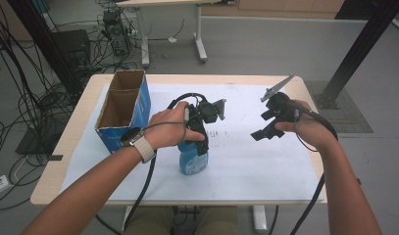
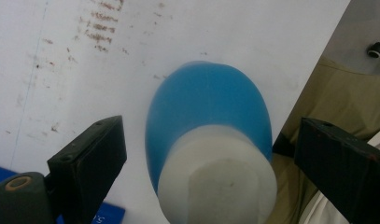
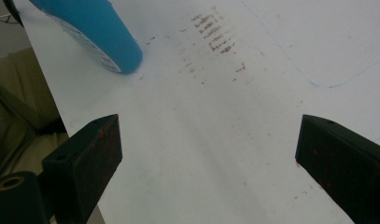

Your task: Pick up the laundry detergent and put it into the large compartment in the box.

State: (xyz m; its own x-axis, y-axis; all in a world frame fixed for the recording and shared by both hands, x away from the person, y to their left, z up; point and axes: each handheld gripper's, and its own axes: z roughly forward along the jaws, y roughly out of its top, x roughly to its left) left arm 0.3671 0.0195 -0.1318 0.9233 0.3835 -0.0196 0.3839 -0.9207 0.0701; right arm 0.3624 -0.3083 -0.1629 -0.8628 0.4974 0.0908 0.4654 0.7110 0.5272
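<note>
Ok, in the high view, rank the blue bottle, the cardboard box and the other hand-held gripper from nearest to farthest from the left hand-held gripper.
1. Blue bottle: directly under the left hand-held gripper, its white cap between the open jaws.
2. Right hand-held gripper: off to the right, raised above the paper.
3. Cardboard box: on the left, beyond the wrist; its near wall is about as far, so 2 and 3 are too close to call.

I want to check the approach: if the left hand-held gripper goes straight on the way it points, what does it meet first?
Probably the white cap of the blue bottle. The left hand-held gripper points down at it, open jaws on either side, not touching.
</note>
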